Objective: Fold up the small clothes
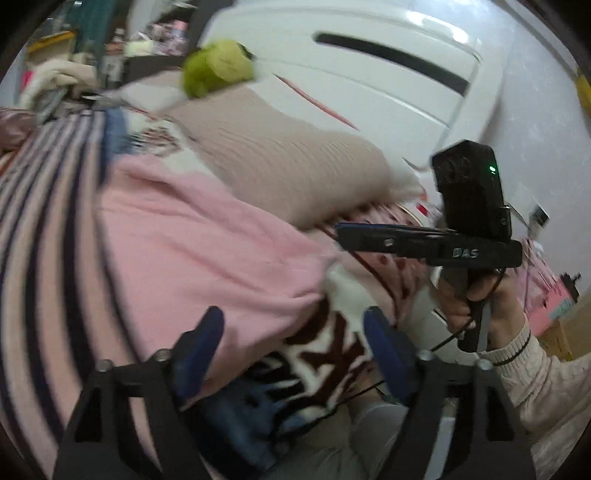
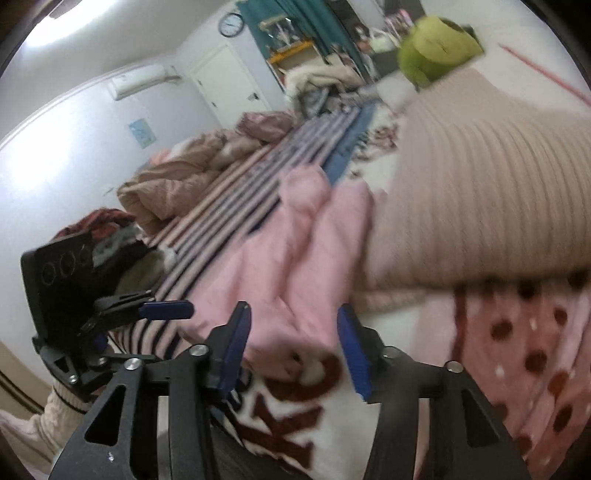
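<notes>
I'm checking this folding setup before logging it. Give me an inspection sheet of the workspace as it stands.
Surface: bed with a striped pink and dark blanket and a white fleece blanket with brown letters.
Job's things: pink knit garment, lying flat and loosely bunched.
Clutter: ribbed beige pillow, green plush toy, polka-dot pink cover.
Grippers: left tool open, nothing between its fingers; right tool open over the garment's edge, pads not pressing it.
Cables: thin black cable under the right hand.
Surroundings: white wall, round wall clock, crumpled beige duvet.
</notes>
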Demonstrator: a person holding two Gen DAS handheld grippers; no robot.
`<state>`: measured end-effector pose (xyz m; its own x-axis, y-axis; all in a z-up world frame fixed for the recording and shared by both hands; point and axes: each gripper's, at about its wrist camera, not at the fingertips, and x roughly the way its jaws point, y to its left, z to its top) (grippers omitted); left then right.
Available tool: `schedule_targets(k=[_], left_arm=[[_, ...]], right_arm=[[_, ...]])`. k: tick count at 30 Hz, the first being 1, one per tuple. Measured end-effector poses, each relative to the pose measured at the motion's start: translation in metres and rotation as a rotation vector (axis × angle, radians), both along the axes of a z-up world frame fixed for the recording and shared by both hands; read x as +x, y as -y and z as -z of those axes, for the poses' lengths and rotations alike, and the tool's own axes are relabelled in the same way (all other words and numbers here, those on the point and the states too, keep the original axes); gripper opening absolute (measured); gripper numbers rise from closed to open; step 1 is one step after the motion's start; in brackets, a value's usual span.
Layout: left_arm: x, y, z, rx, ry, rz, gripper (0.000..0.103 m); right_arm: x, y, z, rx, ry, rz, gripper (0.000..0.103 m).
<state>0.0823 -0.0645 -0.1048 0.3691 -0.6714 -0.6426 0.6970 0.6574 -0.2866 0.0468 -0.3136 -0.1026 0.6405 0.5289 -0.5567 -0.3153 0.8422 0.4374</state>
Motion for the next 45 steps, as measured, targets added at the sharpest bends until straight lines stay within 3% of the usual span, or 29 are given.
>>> schedule_targets(k=[3, 5, 7, 10, 11, 12, 13, 15, 17, 20, 24, 26, 28, 32, 36, 38, 39, 40, 45], left_arm=[[0.013, -0.033, 0.005, 0.021, -0.011, -0.128, 0.083], [0.026, -0.051, 0.023, -0.001, -0.083, -0.182, 0.083], [0.037, -0.062, 0.043, -0.042, -0.156, -0.194, 0.083], [0.050, -0.061, 0.075, -0.149, -0.283, -0.165, 0.080], [0.052, -0.053, 0.081, -0.167, -0.308, -0.146, 0.074], [0.051, -0.046, 0.083, -0.155, -0.293, -0.144, 0.057], [0.050, -0.041, 0.082, -0.119, -0.265, -0.157, 0.046], [0.044, -0.046, 0.074, -0.126, -0.243, -0.171, 0.032], [0.033, -0.061, 0.060, -0.132, -0.192, -0.180, 0.029], [0.011, -0.088, 0.046, -0.118, -0.149, -0.173, 0.028], [-0.011, -0.113, 0.051, -0.059, -0.168, -0.152, 0.035], [-0.015, -0.125, 0.052, -0.029, -0.155, -0.156, 0.046], [-0.014, -0.140, 0.042, -0.052, -0.111, -0.174, 0.064], [0.001, -0.145, 0.034, -0.117, -0.086, -0.220, 0.066], [0.007, -0.141, 0.038, -0.157, -0.092, -0.214, 0.067], [0.011, -0.139, 0.042, -0.145, -0.098, -0.207, 0.067], [0.014, -0.134, 0.043, -0.140, -0.108, -0.202, 0.067], [0.016, -0.131, 0.047, -0.131, -0.121, -0.193, 0.067], [0.019, -0.122, 0.050, -0.118, -0.129, -0.145, 0.067]], right_arm=[[0.011, -0.023, -0.002, -0.055, -0.001, -0.025, 0.047], [0.020, -0.037, 0.008, -0.125, -0.054, -0.010, 0.047], [0.028, -0.046, 0.026, -0.166, -0.116, 0.007, 0.049], [0.035, -0.052, 0.050, -0.108, -0.177, -0.021, 0.050], [0.036, -0.053, 0.055, -0.089, -0.187, -0.033, 0.048], [0.036, -0.056, 0.058, -0.086, -0.191, -0.037, 0.046], [0.037, -0.057, 0.057, -0.098, -0.189, -0.033, 0.042], [0.037, -0.058, 0.055, -0.091, -0.193, -0.040, 0.036], [0.035, -0.059, 0.049, -0.040, -0.200, -0.084, 0.030], [0.028, -0.076, 0.048, 0.025, -0.237, -0.208, 0.030], [0.020, -0.101, 0.046, 0.008, -0.277, -0.332, 0.038], [0.025, -0.099, 0.029, -0.045, -0.225, -0.288, 0.048], [0.035, -0.093, 0.012, -0.074, -0.166, -0.220, 0.063], [0.085, -0.103, -0.006, -0.160, -0.094, -0.096, 0.065], [0.137, -0.125, 0.018, -0.214, -0.132, -0.039, 0.065], [0.157, -0.137, 0.036, -0.187, -0.166, -0.066, 0.048], [0.161, -0.141, 0.041, -0.184, -0.161, -0.075, 0.011], [0.161, -0.145, 0.041, -0.187, -0.150, -0.073, 0.007], [0.136, -0.132, 0.003, -0.189, -0.009, -0.036, 0.006]])
